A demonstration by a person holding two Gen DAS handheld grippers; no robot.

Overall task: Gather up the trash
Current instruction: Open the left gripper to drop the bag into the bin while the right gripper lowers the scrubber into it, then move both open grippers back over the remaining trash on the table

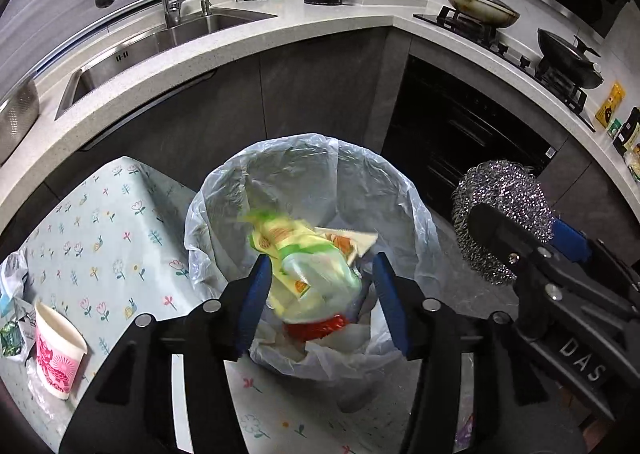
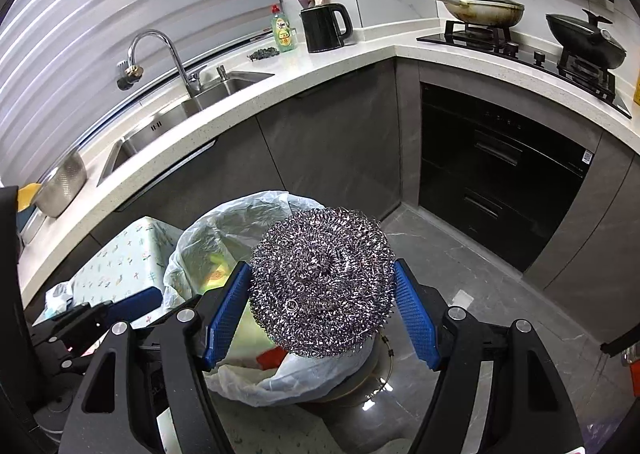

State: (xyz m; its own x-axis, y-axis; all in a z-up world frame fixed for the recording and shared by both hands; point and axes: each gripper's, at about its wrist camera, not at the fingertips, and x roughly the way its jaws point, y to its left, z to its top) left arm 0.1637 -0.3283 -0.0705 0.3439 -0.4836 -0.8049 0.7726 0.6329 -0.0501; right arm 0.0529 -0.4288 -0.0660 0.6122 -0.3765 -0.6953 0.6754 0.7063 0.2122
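In a kitchen, over the bin (image 1: 320,190), the left gripper (image 1: 320,306) is open with a blurry wrapper (image 1: 304,266) loose between its fingers, and the right gripper (image 2: 320,314) squeezes a scrubber (image 2: 320,286).

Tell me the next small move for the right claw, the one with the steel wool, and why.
Probably carry the right claw a little leftward over the lined trash bin, then open it. It grips the steel wool scourer beside the bin's rim, not yet above the opening, while the left claw stands open over the bin with the yellow-green wrapper blurred between its fingers.
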